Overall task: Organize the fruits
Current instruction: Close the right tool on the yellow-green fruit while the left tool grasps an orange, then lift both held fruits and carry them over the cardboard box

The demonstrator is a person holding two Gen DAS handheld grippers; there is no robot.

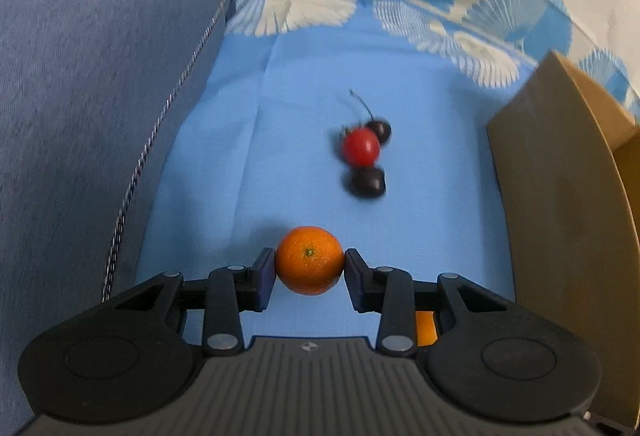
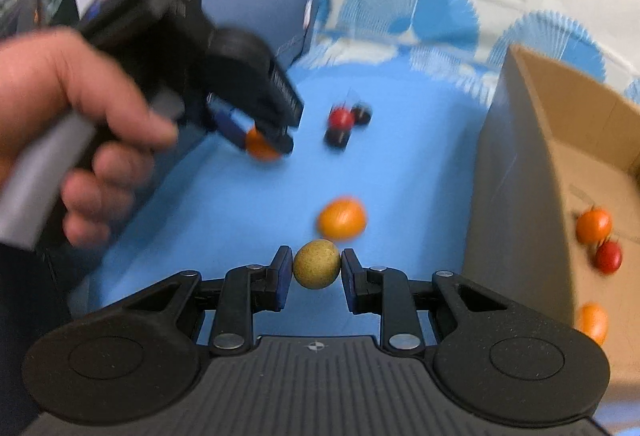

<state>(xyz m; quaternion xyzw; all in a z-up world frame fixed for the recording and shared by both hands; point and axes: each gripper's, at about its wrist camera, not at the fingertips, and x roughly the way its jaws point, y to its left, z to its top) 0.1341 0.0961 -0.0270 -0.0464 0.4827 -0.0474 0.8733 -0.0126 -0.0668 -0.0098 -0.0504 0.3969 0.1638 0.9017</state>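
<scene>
In the left wrist view, a small round orange fruit is held between the two pads of the left gripper. The pads are pressed against its sides, so the tongs are closed on it, about as wide as the fruit. The fruit is held over a plain blue cloth. Near the middle of the cloth, a small red tomato is seen touching two dark round cherries. One cherry lies just behind the tomato and one just in front. A brown cardboard box stands at the right edge of the cloth. A grey-blue cushion lies along the left edge.

In the right wrist view, a small round yellow-green fruit is gripped between the pads of the right gripper. These tongs are closed on it too. Just beyond it, a blurred orange oval fruit lies on the blue cloth, near the box. Farther back, the tomato and cherries are seen together. On the left, the other gripper is held by a bare hand. Inside the box at the right edge, two orange fruits and a red one are seen.
</scene>
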